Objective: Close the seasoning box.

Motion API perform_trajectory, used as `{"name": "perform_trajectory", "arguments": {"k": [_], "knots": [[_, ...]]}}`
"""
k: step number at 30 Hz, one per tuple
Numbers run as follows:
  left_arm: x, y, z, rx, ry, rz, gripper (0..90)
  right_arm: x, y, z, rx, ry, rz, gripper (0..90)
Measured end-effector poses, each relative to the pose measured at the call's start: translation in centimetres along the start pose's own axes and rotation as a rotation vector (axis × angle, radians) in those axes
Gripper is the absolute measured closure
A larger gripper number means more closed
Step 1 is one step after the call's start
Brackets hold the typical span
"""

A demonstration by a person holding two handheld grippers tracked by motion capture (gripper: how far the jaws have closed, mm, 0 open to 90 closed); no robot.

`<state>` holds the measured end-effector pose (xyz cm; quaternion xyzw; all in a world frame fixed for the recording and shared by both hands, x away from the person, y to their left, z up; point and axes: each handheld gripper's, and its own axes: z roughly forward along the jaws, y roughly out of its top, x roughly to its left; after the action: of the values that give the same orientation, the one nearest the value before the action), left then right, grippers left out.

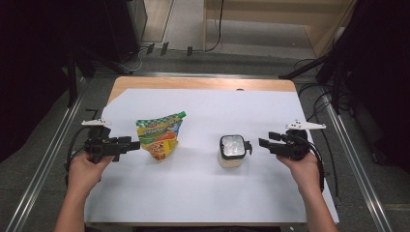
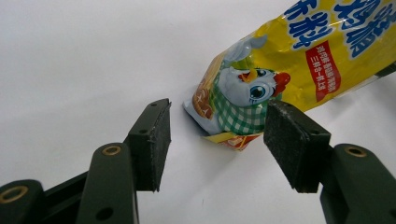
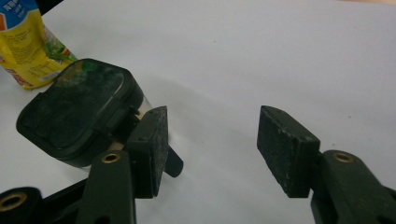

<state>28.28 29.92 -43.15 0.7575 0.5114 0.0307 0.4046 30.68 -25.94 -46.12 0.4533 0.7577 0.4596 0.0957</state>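
Note:
A yellow seasoning pouch [image 1: 159, 135] with a green cap lies on the white sheet, left of centre. My left gripper [image 1: 134, 144] points at its near edge, open. In the left gripper view the pouch's bottom corner [image 2: 224, 135] sits just past the gap between the pads, untouched, and the left gripper [image 2: 217, 140] holds nothing. A small clear jar with a black lid [image 1: 232, 150] stands right of centre. My right gripper [image 1: 263, 142] is open just to the jar's right. In the right gripper view the jar [image 3: 77, 114] stands outside the left jaw, and the right gripper [image 3: 210, 144] has only bare sheet between its pads.
The white sheet [image 1: 203, 193] covers most of a wooden table, whose bare strip [image 1: 203, 83] shows at the far edge. Metal rails [image 1: 355, 159] run along both sides. Cables and dark stands [image 1: 333, 72] crowd the floor at the far right.

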Motion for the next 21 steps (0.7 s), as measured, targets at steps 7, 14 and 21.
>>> {"name": "perform_trajectory", "arguments": {"k": [7,14,21], "knots": [[0.10,0.15,0.16,0.002,-0.001,-0.002,41.9,-0.68,-0.73,0.01,0.005,-0.034,0.000,42.9],[0.11,0.23,0.34,0.007,-0.002,0.001,41.8,-0.88,-0.96,0.05,0.008,-0.041,0.001,41.9],[0.18,0.22,0.37,0.009,-0.002,0.001,41.7,-0.80,-1.05,0.26,0.017,-0.047,-0.010,41.1]]}}
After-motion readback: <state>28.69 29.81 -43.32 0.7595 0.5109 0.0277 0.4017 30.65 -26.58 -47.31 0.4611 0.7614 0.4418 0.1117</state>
